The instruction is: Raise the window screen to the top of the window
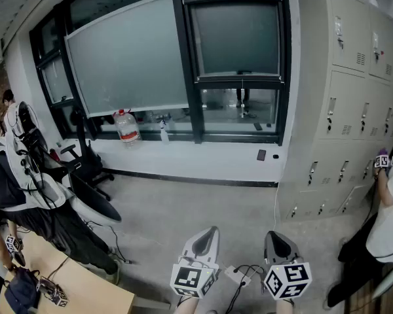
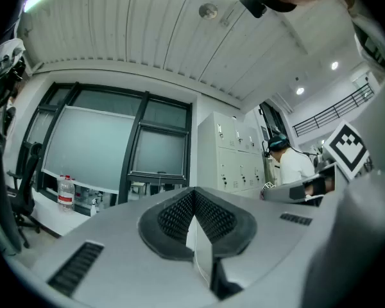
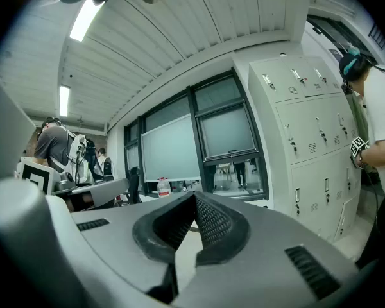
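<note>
Head view: left gripper (image 1: 211,231), right gripper (image 1: 279,236) both closed, empty; window screen (image 1: 236,38) probably light, floppy, so grab bottom bar (image 1: 239,77).

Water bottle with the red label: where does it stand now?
In the head view, the bottle stands on the window sill, left of centre, below the wide pale pane. A small white bottle is to its right.

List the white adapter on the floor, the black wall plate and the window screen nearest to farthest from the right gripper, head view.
1. The white adapter, on the floor just left of the right gripper.
2. The black wall plate, straight ahead, low on the far wall.
3. The window screen, above the plate, highest up.
</note>
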Motion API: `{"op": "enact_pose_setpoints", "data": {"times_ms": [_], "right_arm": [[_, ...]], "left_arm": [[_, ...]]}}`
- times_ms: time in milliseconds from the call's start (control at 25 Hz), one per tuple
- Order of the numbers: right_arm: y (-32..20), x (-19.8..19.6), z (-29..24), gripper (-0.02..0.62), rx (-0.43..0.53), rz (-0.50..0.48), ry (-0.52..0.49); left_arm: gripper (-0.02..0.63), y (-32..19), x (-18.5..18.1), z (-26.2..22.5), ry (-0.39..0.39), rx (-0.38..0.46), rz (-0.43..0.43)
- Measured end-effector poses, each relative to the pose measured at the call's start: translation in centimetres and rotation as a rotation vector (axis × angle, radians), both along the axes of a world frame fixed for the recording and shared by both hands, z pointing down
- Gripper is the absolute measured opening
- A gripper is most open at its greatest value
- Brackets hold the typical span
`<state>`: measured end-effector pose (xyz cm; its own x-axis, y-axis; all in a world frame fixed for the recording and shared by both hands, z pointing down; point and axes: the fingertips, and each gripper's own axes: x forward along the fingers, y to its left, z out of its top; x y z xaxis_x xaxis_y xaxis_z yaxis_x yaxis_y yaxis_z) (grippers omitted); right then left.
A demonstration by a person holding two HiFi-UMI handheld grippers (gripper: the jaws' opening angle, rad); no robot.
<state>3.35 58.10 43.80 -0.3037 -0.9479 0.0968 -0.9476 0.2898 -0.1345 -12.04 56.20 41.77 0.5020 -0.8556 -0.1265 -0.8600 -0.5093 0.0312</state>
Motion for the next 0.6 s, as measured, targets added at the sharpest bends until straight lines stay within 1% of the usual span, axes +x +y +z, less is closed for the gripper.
{"op": "enact_pose_setpoints", "data": {"times_ms": [240, 360, 600], "right_arm": [[0.1, 1.6, 0.2, 0.006, -0.003, 0.001, -0.013], [0.0, 2.5, 0.3, 0.006, -0.004, -0.002, -0.006], [-0.5, 3.7, 0.7, 0.006, -0.018, -0.061, -0.013]], "left_arm": [[0.003, -0.1, 1.6, 0.9, 0.043, -0.035, 0.006], [0.003, -0.2, 2.3, 1.5, 0.042, -0.046, 0.001], [0.003, -1.2, 3.6, 1.8, 0.012, -0.051, -0.019]]}}
